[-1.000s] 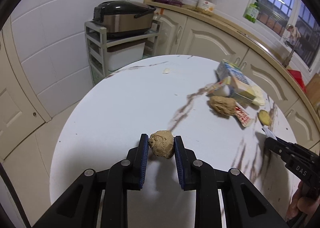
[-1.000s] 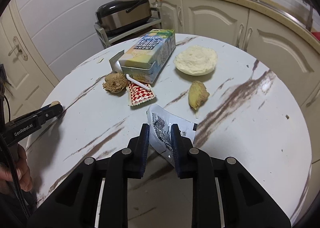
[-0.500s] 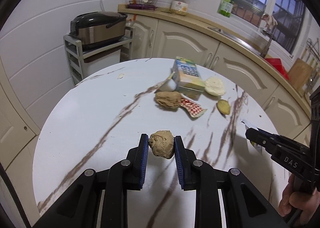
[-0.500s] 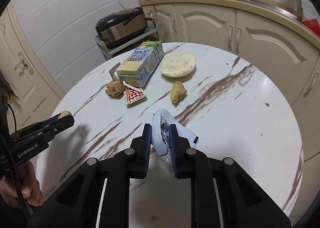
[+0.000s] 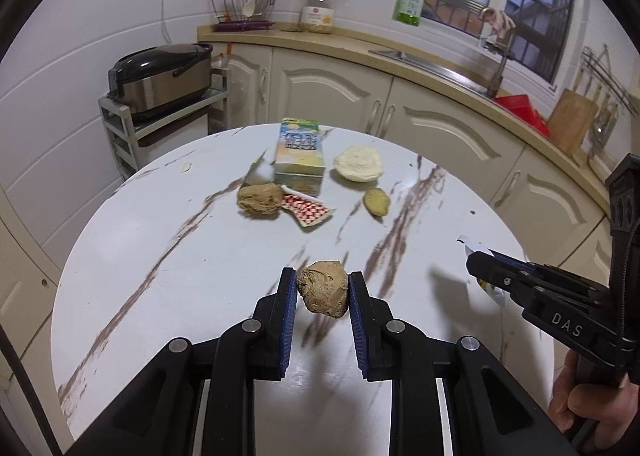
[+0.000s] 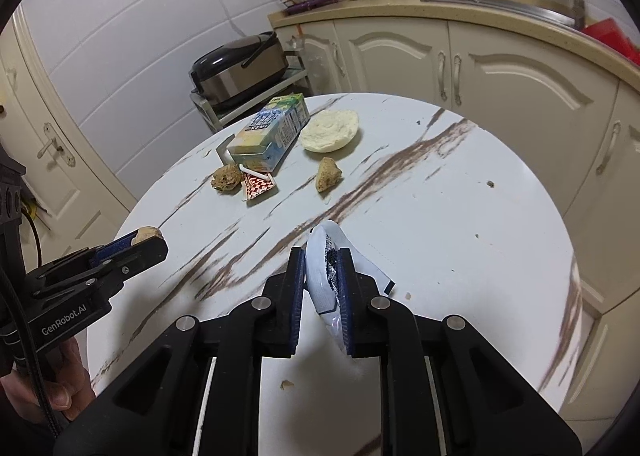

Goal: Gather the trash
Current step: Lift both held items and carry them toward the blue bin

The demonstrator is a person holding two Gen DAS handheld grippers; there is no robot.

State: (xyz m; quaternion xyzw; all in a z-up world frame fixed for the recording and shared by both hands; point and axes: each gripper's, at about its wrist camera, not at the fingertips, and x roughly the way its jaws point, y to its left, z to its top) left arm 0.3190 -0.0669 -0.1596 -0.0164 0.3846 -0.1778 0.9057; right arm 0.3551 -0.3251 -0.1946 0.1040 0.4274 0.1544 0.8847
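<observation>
Left gripper (image 5: 323, 286) clamped on brown lump (image 5: 323, 293), lump pinched between blue pads, raised above table (image 5: 160, 256). Right gripper (image 6: 321, 270) grasping white wrapper (image 6: 326, 276), black print on it unreadable; wrapper squeezed between pads, lower end hanging past right finger. Remaining trash far side of table: carton (image 6: 270, 132) on its side, text unreadable; second lump (image 6: 226, 178) just beside checked packet (image 6: 258, 186); small chunk (image 6: 328, 174); flat white bread (image 6: 330, 130). Right gripper body reads "DAS"; left reads "GenRobot.AI".
</observation>
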